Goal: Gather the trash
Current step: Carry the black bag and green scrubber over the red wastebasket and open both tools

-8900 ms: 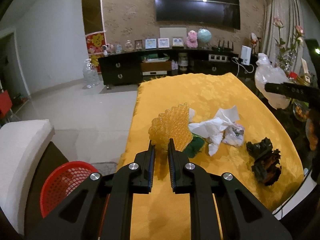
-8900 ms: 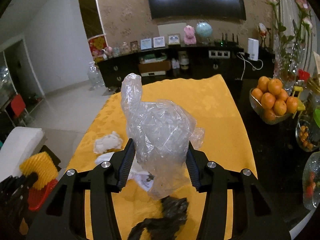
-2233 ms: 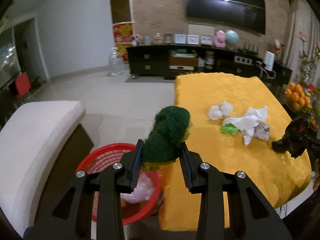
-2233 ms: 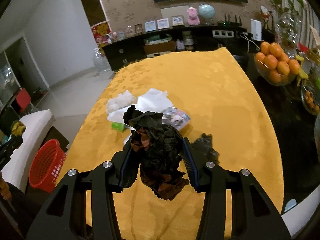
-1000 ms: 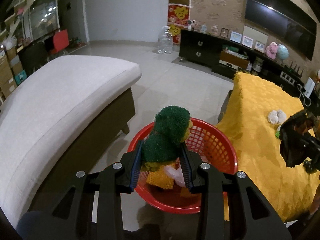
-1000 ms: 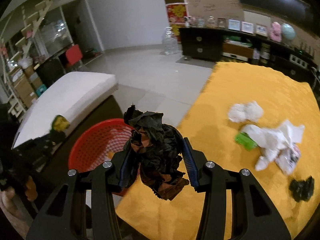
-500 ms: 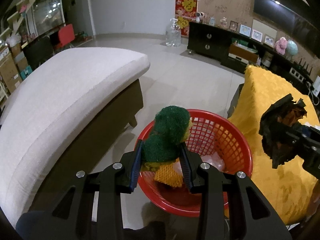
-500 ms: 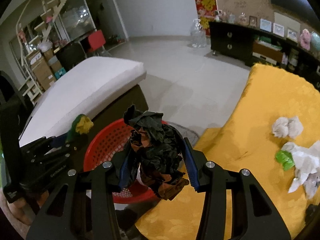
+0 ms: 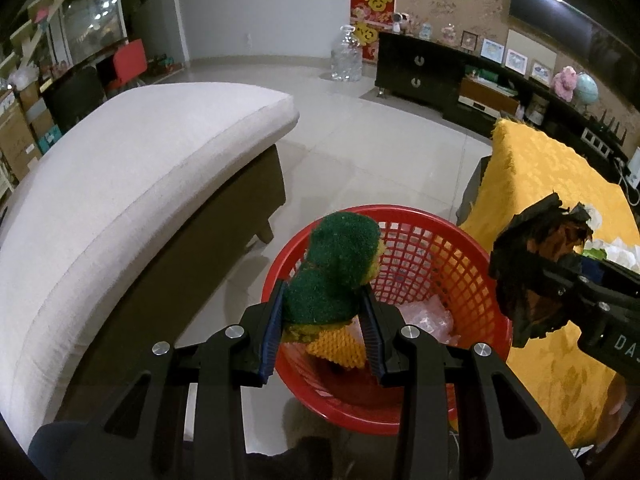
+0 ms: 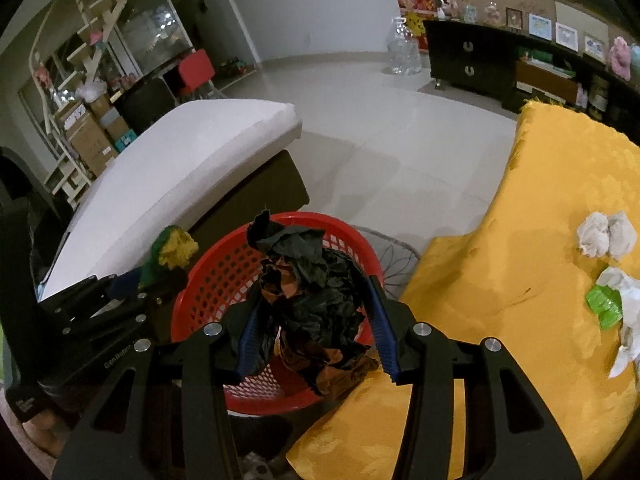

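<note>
Both tools tilt steeply down over the one red basket (image 9: 420, 248) on the floor beside the yellow-draped worktop (image 10: 520, 240). The left hand-held gripper (image 9: 322, 316) pinches a green scouring pad (image 9: 336, 268) above the basket; the right hand-held gripper (image 10: 316, 320) clamps a crumpled black bag (image 10: 316, 292) at the basket's rim. Inside lie one yellow mesh piece (image 9: 338, 346) and one clear plastic wad (image 9: 428, 316). On the worktop: two white tissue clumps (image 10: 606, 234), one green scrap (image 10: 604, 306).

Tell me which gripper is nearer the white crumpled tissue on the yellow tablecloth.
Right. The right gripper hangs at the cloth's edge by the white crumpled tissue; the left gripper sits beyond the red basket.
</note>
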`<state>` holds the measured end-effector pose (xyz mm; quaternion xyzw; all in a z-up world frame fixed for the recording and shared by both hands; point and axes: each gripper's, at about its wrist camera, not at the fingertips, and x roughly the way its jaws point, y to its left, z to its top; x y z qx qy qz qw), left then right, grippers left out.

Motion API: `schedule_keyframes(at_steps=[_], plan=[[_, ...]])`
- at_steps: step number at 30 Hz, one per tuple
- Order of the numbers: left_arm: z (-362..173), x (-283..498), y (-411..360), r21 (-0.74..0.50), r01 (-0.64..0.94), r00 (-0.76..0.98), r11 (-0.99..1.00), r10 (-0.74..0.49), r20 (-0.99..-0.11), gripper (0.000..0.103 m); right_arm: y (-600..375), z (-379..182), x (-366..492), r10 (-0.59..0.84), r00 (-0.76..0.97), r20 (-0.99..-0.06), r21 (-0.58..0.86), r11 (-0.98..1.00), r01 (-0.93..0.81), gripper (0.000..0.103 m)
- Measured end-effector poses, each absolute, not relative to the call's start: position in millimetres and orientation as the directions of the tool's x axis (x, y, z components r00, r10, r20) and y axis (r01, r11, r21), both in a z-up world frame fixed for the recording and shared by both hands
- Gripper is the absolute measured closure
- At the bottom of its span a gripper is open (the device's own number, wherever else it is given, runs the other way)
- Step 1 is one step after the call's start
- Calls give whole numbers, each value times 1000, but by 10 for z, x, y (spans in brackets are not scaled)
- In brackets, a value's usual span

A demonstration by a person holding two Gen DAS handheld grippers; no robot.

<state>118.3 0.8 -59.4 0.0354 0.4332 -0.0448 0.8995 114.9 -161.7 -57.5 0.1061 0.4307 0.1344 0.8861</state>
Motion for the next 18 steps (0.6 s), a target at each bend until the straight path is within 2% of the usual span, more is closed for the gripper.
schedule_keyframes(at_steps=[7, 10, 12, 14, 18], plan=[[-593, 1190, -4, 19, 113, 617, 993, -55, -785, 65, -1679, -600, 1198, 357, 582, -731, 340, 930, -142, 41], [-582, 1194, 6, 15, 110, 618, 994, -57, -784, 55, -1711, -581, 1181, 358, 589, -725, 348, 928, -136, 38], [-558, 1192, 23, 9, 100, 628, 995, -56, -776, 35, -1755, -555, 1161, 353, 598, -719, 349, 928, -128, 37], [-523, 1174, 50, 10, 87, 644, 996, -49, -763, 26, -1801, -525, 1133, 348, 609, -713, 350, 929, -121, 37], [-410, 1132, 74, -11, 83, 685, 996, -66, -725, 21, -1912, -452, 1059, 329, 635, -699, 344, 933, -104, 37]])
